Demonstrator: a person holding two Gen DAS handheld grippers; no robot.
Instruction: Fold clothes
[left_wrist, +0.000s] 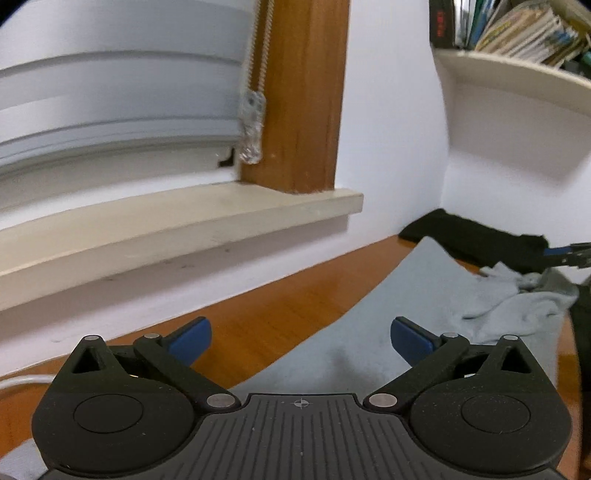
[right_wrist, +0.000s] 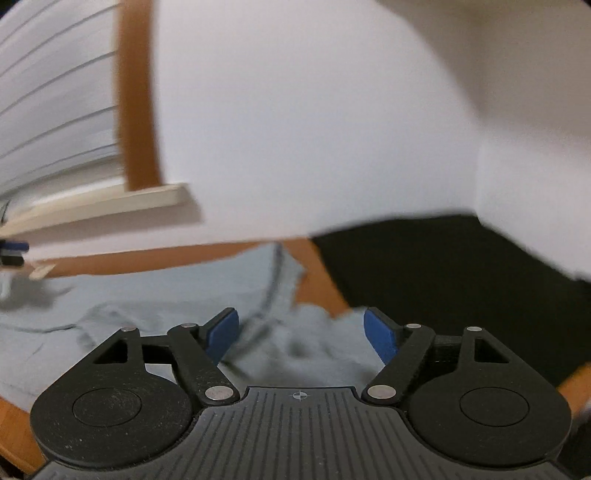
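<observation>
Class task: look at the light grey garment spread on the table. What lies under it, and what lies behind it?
Under the grey garment: the wooden table, elsewhere covered. Behind: black clothing.

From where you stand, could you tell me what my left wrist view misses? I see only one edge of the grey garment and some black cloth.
Observer: The right gripper is open above the light grey garment, gripping nothing.
Operator: Is any seam visible there?
Observer: Yes, a stitched curved seam runs just ahead of its fingers.
Operator: And the black cloth?
Observer: The black cloth covers a wide area right of that gripper, on the wooden table.
</observation>
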